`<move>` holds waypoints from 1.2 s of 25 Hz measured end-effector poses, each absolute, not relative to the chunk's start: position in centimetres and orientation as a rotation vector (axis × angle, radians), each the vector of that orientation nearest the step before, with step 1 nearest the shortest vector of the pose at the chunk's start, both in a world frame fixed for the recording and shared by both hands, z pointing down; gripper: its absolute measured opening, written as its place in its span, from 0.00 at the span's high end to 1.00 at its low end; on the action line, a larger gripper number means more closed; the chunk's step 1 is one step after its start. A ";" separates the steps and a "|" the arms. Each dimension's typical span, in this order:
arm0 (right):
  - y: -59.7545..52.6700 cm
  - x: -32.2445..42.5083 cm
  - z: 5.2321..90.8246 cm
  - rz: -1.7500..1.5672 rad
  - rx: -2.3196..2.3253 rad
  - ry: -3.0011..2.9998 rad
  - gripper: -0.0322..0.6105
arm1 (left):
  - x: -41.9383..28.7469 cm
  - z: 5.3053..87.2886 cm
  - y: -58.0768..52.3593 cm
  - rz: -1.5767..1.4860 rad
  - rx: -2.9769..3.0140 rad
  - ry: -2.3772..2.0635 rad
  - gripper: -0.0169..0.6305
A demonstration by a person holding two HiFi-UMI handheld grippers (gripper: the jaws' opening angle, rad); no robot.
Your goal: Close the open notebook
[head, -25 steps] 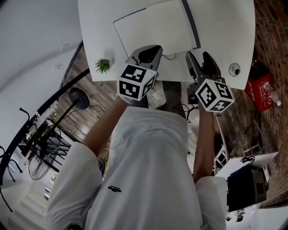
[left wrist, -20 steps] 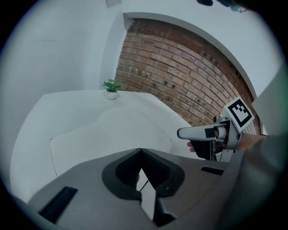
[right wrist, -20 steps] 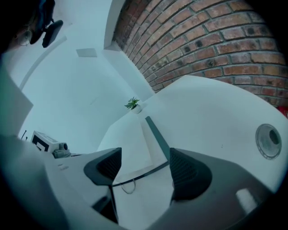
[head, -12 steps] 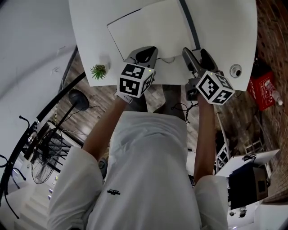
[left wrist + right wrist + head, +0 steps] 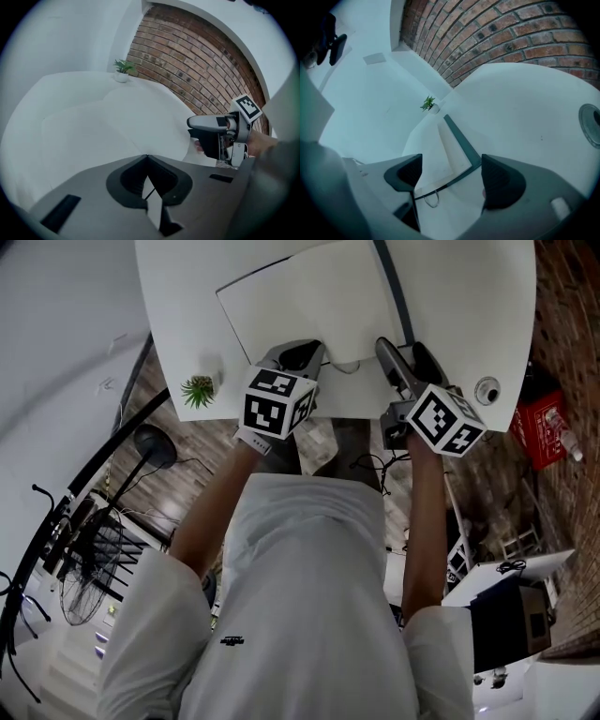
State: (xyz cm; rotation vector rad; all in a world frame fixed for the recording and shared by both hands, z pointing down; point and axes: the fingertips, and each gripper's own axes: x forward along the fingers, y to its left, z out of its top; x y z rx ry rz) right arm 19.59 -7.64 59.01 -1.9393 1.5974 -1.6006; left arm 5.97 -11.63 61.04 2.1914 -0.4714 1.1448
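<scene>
R gripper (image 5: 401,349) jaws just opened w/ notebook (image 5: 319,306) corner between.

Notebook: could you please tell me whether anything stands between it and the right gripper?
Nothing visible does. The right gripper has just been opening its jaws, and the notebook shows its near corner between them, ungripped. Only bare table and a thin cord loop lie there.
</scene>
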 end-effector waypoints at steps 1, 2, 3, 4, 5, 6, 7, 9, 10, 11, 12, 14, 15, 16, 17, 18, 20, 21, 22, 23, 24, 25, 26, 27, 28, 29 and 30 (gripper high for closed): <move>-7.6 19.6 59.0 -1.599 -1.940 1.594 0.33 | 6.1 61.0 -11.5 1.148 2.190 -0.461 0.97; -7.6 19.6 58.9 -1.596 -1.939 1.591 0.32 | 6.1 61.0 -11.4 1.155 2.193 -0.449 0.97; -7.7 19.6 58.8 -1.593 -1.931 1.588 0.31 | 6.2 61.0 -11.1 1.164 2.198 -0.435 0.97; -7.8 19.5 58.7 -1.591 -1.914 1.585 0.29 | 6.2 60.9 -10.8 1.178 2.204 -0.416 0.97; -8.1 19.4 58.6 -1.591 -1.887 1.585 0.29 | 6.2 61.0 -10.5 1.195 2.210 -0.392 0.97; -8.4 19.2 58.6 -1.591 -1.854 1.593 0.29 | 6.2 61.0 -10.1 1.212 2.217 -0.365 0.97; -8.8 18.9 58.5 -1.593 -1.823 1.612 0.29 | 6.3 61.0 -9.8 1.225 2.222 -0.345 0.97; -9.8 18.2 58.3 -1.589 -1.788 1.650 0.29 | 6.4 61.1 -9.6 1.226 2.218 -0.333 0.97; -10.2 18.0 58.2 -1.583 -1.783 1.654 0.29 | 6.4 61.1 -9.7 1.218 2.208 -0.337 0.97; -10.4 18.0 58.3 -1.579 -1.784 1.648 0.29 | 6.4 61.1 -9.7 1.210 2.199 -0.341 0.97; -10.5 18.1 58.3 -1.579 -1.785 1.638 0.29 | 6.4 61.1 -9.7 1.205 2.193 -0.342 0.97; -10.4 18.4 58.4 -1.580 -1.786 1.628 0.30 | 6.4 61.1 -9.7 1.203 2.192 -0.337 0.97; -10.3 18.5 58.5 -1.581 -1.788 1.629 0.32 | 6.4 61.0 -9.7 1.204 2.195 -0.335 0.97; -10.2 18.7 58.7 -1.584 -1.797 1.631 0.36 | 6.4 61.0 -9.8 1.204 2.198 -0.334 0.97; -10.0 18.9 59.0 -1.589 -1.816 1.634 0.43 | 6.4 61.0 -9.8 1.204 2.199 -0.334 0.97; -9.8 19.2 59.3 -1.593 -1.842 1.634 0.53 | 6.4 61.0 -9.8 1.204 2.199 -0.334 0.97; -9.4 19.8 59.7 -1.592 -1.889 1.617 0.65 | 6.4 61.0 -9.8 1.201 2.197 -0.336 0.97; -9.3 20.1 59.8 -1.588 -1.904 1.603 0.73 | 6.4 61.0 -9.8 1.200 2.197 -0.338 0.97; -9.2 20.3 59.7 -1.585 -1.911 1.592 0.79 | 6.4 61.0 -9.8 1.198 2.198 -0.342 0.97; -9.1 20.3 59.6 -1.582 -1.911 1.588 0.81 | 6.4 61.0 -9.8 1.197 2.199 -0.345 0.97; -9.1 20.3 59.4 -1.580 -1.904 1.589 0.83 | 6.4 61.0 -9.7 1.196 2.200 -0.348 0.97; -9.2 20.1 59.2 -1.579 -1.896 1.594 0.85 | 6.4 61.0 -9.7 1.192 2.198 -0.353 0.97; -9.2 20.0 59.0 -1.580 -1.890 1.597 0.86 | 6.3 60.9 -9.8 1.185 2.193 -0.360 0.97; -9.2 19.9 58.9 -1.582 -1.890 1.599 0.86 | 6.3 60.9 -9.9 1.176 2.185 -0.370 0.97; -9.2 19.9 58.8 -1.582 -1.897 1.601 0.87 | 6.3 60.9 -10.0 1.165 2.176 -0.380 0.97; -9.1 19.9 58.7 -1.581 -1.906 1.604 0.87 | 6.3 60.8 -10.0 1.154 2.165 -0.391 0.97; -9.1 19.9 58.6 -1.576 -1.913 1.609 0.87 | 6.3 60.8 -10.1 1.142 2.153 -0.399 0.97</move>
